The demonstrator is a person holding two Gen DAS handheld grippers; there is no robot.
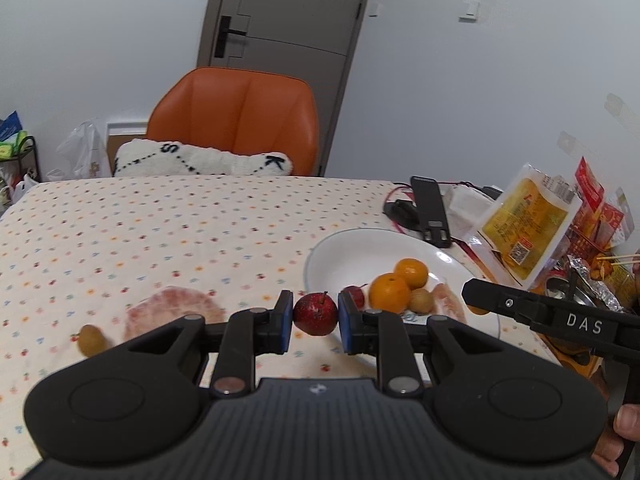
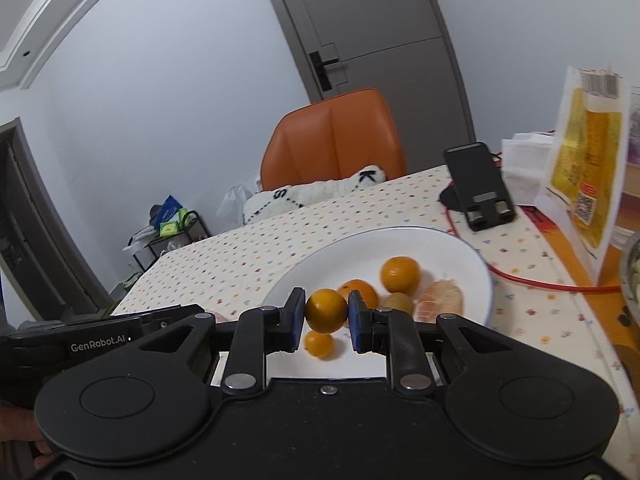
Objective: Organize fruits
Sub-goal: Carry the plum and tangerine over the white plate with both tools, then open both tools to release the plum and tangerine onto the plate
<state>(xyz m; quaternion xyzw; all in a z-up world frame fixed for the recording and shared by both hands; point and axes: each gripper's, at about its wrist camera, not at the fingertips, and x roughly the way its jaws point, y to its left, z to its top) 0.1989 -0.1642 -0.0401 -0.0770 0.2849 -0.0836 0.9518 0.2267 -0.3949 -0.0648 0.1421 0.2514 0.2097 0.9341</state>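
Now | L claw (image 1: 316, 316) grips red fruit (image 1: 315, 314) | R claw (image 2: 326, 314) grips orange (image 2: 326, 311)

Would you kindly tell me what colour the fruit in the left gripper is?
Dark red fruit, clearest in the left wrist view.

cloth left half (image 1: 140, 232): open | plate (image 1: 352, 248) far half: free | phone stand (image 1: 430, 210), packets (image 1: 524, 220): block right

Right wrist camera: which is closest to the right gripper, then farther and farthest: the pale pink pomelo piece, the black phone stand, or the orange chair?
1. Pale pink pomelo piece: on the white plate, just right of the right gripper.
2. Black phone stand: beyond the plate, on the right.
3. Orange chair: behind the table's far edge.
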